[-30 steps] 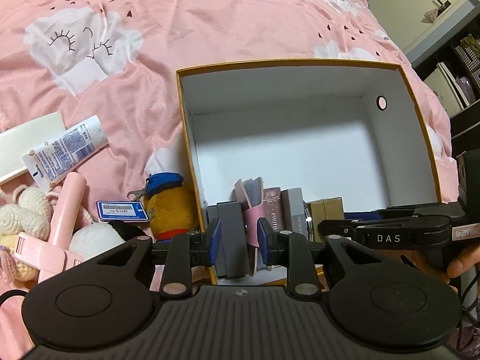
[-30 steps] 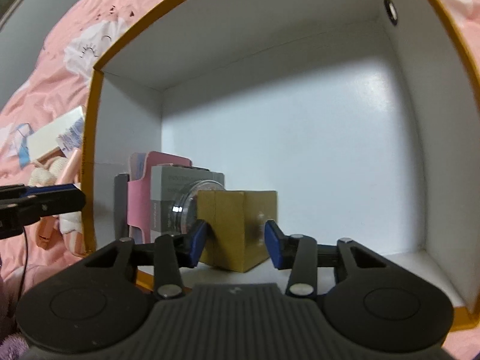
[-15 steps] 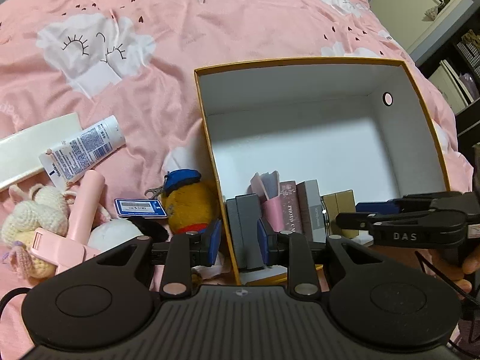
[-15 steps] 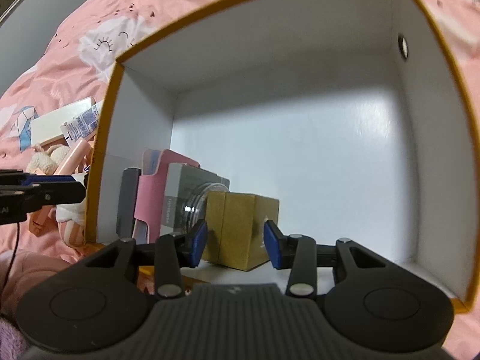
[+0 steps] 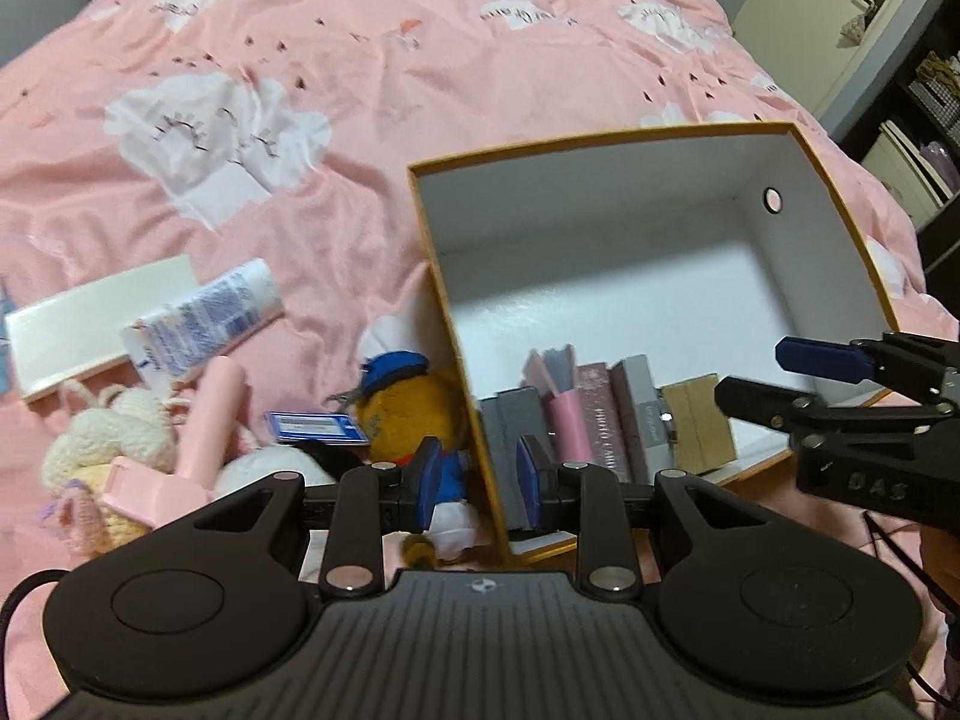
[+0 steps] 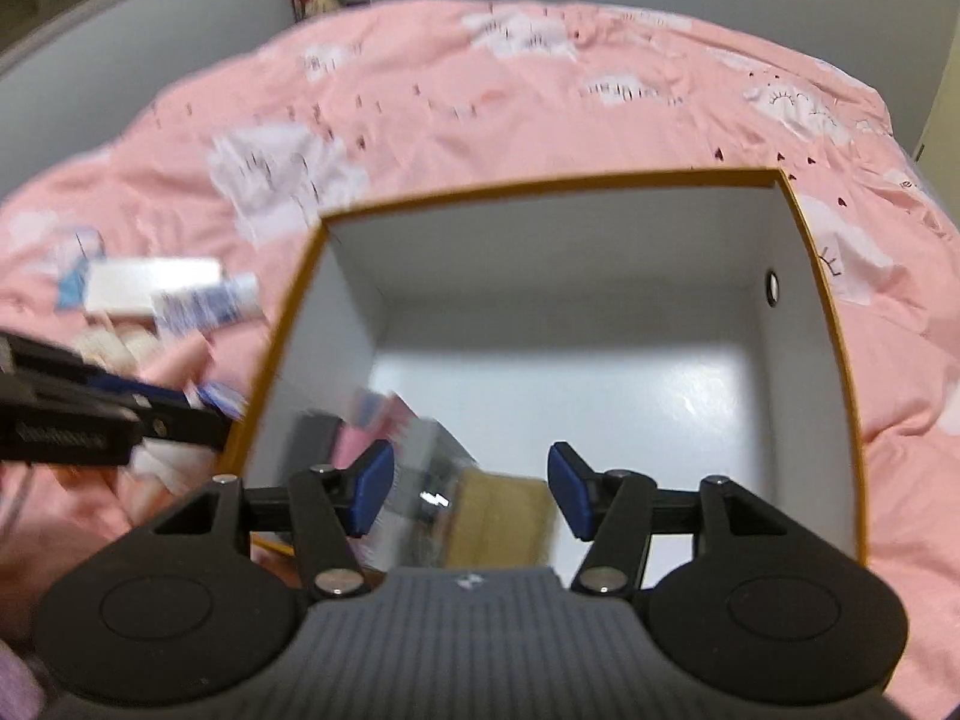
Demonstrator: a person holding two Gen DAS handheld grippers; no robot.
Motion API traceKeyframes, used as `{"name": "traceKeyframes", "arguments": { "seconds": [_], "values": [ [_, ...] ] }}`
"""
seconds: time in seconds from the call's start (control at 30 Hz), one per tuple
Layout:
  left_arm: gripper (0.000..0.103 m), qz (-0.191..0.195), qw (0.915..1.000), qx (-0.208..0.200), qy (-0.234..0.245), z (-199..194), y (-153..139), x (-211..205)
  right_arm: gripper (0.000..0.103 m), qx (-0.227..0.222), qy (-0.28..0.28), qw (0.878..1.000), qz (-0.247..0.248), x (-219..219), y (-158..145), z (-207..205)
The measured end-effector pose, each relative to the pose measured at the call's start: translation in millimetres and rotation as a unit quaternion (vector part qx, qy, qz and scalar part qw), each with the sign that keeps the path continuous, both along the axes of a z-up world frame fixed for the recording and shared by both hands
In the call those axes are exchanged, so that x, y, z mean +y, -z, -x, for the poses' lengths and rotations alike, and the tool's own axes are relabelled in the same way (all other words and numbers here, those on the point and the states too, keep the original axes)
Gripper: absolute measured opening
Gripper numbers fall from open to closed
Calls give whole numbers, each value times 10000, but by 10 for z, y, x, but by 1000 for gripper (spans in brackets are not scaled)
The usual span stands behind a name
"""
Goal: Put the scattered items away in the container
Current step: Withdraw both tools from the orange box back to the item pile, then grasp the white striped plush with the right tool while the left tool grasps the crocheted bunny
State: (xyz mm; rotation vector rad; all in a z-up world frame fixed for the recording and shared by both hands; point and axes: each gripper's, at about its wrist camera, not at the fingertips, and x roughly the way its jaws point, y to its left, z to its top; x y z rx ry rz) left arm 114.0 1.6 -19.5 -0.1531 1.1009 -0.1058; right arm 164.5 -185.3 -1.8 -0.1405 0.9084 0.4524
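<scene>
right gripper (image 6: 471, 495): blue pads apart and opening, clamped on nothing; tan box (image 6: 501, 510) seen low between them, standing on the floor of the container (image 6: 834, 360) at lower centre of the right wrist frame, released. left gripper (image 5: 477, 483): pads set narrowly apart, straddling the container's near orange wall at lower centre of the left wrist frame; contact with the wall not discernible, nothing carried. inside the container, along its lower edge: grey, pink and tan boxes upright in a row, touching. outside, at left of the left wrist frame on the pink bedspread (image 5: 336, 138): orange plush (image 5: 414, 414) just beside the wall, blue tag (image 5: 315, 426), pink handle (image 5: 204, 420), white tube (image 5: 204, 318), flat white box (image 5: 90, 318), knitted toy (image 5: 108, 444). step in hand, by judgement: placement of the tan box done, right gripper clearing out. next move likely calls for a reach to the left pile, nearest the plush, with pads wide enough for soft bulk. against the earlier frames: right pads then close on the tan box, view deep inside; now wider, higher, whole rim visible. left view shifted, container further right.
</scene>
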Motion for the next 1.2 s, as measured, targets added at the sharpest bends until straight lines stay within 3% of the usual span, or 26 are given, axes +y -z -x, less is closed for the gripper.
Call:
{"name": "traceKeyframes", "arguments": {
  "seconds": [0.23,0.37,0.63,0.83,1.03,1.2],
  "values": [
    [31,-289,9983,-308,-401,218,-143,330,59,-415,-69,9974,-590,259,-52,109],
    [32,-266,9961,-350,-767,361,-232,624,59,-589,-384,9956,-621,522,-70,169],
    [32,-354,9942,-111,-1008,550,-171,1019,59,-325,-979,9934,-505,956,29,305],
    [32,-406,9951,30,-904,627,-68,1051,43,-186,-1892,9816,175,1347,229,573],
    [32,-503,9947,139,-889,640,33,1112,40,-130,-2284,9685,988,1614,505,637],
    [32,-321,9966,133,-745,655,77,1139,36,54,-2397,9639,1158,1660,650,597]
  ]
}}
